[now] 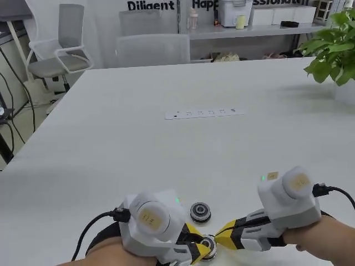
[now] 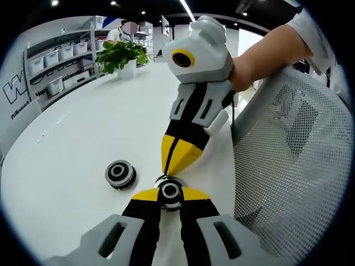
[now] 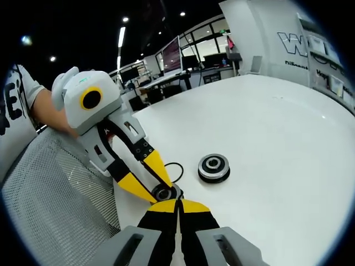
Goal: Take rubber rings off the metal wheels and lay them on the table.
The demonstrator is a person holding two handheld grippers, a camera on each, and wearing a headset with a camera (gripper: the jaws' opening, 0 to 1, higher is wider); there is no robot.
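**Grippers meet on one wheel at the table's near edge**

Left gripper (image 2: 170,195) reaches in from the lower left of the head view, jaws aimed right and slightly away from the person. The forearm (image 1: 105,256) behind it lies low along the bottom edge. Its yellow tips clamp a small metal wheel (image 3: 163,193) from both sides and hold it just at the table (image 1: 166,155) edge, close to the person's body.

Right gripper (image 3: 177,206) comes from the opposite side, pointed left, so the two sets of tips converge nose to nose. The right hand (image 1: 312,239) wraps its handle from behind, wrist roughly level with the tabletop. Its jaws are pressed together, the tips touching the wheel's rim. In the right gripper view a thin black ring (image 3: 176,166) arcs up off the wheel as a loop and runs back down into those closed tips – pinched there, part of it still on the wheel.

A second wheel (image 1: 200,211) sits flat on the table just beyond the held one, apart from both grippers, with a dark band round its rim.

Farther up the white surface lies a power strip (image 1: 204,113), well away from the work. A plant (image 1: 333,50) stands at the far right. A mesh chair back (image 2: 288,144) shows beside the grippers – between the person and the table.
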